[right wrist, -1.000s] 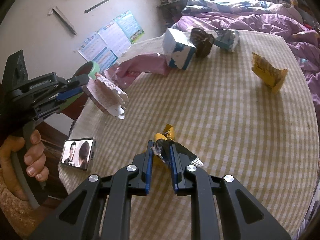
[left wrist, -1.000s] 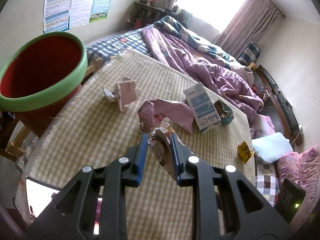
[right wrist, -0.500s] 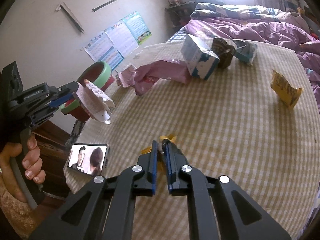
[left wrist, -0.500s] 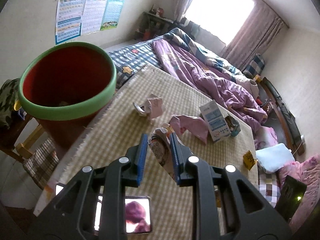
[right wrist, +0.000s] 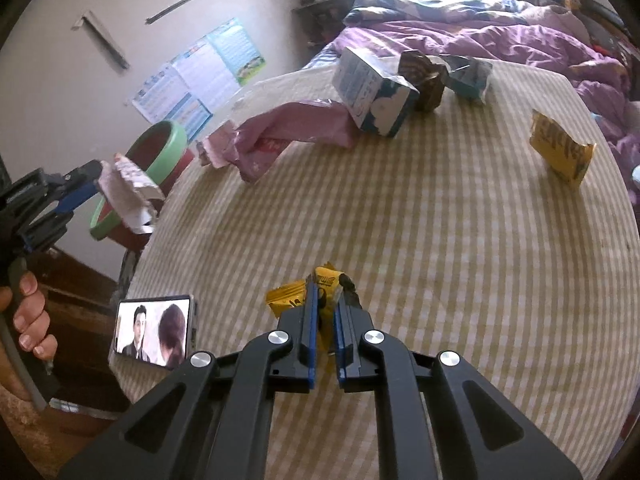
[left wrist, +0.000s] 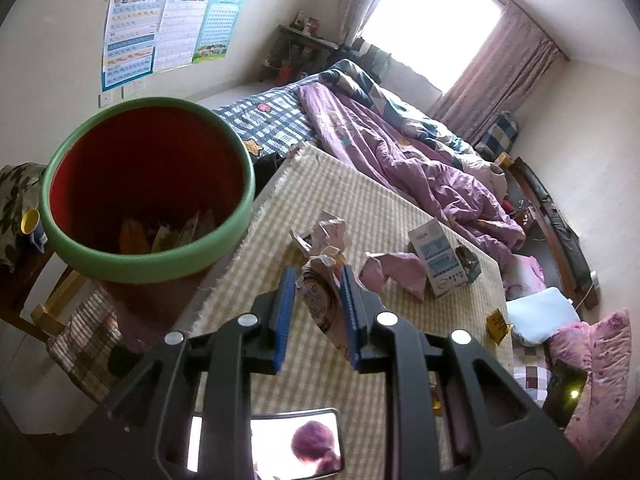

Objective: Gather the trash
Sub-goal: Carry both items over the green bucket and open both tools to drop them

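Note:
My left gripper is shut on a crumpled pink-and-white wrapper, held above the checked table near its left edge. The same wrapper shows in the right wrist view, hanging just in front of the bin. The red bin with a green rim stands beside the table to the left, with several wrappers at its bottom. My right gripper is shut on a yellow-and-black snack wrapper lying on the tablecloth.
On the table lie a pink bag, a blue-white carton, a brown pack, a teal pack and a yellow packet. A phone lies near the front edge. A bed with a purple quilt is behind.
My left gripper has carried the pink-and-white wrapper left and back towards the bin, which now looms larger. My right gripper's jaws have closed on the yellow wrapper.

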Demonstrator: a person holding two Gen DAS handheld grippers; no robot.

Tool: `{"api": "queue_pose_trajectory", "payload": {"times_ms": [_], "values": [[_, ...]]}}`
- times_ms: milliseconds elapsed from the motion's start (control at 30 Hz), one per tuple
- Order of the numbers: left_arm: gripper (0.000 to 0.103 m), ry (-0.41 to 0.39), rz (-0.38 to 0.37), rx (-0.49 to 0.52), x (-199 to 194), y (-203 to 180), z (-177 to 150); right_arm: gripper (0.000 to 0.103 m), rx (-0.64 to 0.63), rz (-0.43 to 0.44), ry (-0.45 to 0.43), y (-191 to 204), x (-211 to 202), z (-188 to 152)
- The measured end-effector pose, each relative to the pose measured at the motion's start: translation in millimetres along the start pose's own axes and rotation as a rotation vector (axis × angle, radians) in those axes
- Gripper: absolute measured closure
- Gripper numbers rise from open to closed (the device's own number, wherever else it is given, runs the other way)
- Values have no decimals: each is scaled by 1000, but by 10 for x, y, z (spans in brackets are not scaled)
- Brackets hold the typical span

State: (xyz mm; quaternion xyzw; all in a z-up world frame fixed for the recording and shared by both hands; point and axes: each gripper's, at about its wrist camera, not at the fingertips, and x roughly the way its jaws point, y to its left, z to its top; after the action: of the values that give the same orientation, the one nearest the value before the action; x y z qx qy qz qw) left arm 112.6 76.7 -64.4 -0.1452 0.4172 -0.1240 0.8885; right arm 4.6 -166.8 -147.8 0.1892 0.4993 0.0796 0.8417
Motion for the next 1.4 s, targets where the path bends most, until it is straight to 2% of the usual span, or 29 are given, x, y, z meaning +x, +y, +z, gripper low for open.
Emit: {"api": "queue_pose_trajectory", "payload": {"times_ms": [167, 500, 933, 1400], "values": [[81, -14, -8, -9, -61, 173, 131, 98, 7, -27, -32, 129, -35, 39], [81, -54, 27, -22, -167, 649, 415, 98, 4, -6, -126, 593, -113, 346], [81, -75, 47, -23, -216, 1115, 667, 98, -111, 102, -235, 1497, -113, 922], [81, -41, 86, -30, -31, 1487, 731, 97, -178, 188, -177, 2150, 345, 1148]]}}
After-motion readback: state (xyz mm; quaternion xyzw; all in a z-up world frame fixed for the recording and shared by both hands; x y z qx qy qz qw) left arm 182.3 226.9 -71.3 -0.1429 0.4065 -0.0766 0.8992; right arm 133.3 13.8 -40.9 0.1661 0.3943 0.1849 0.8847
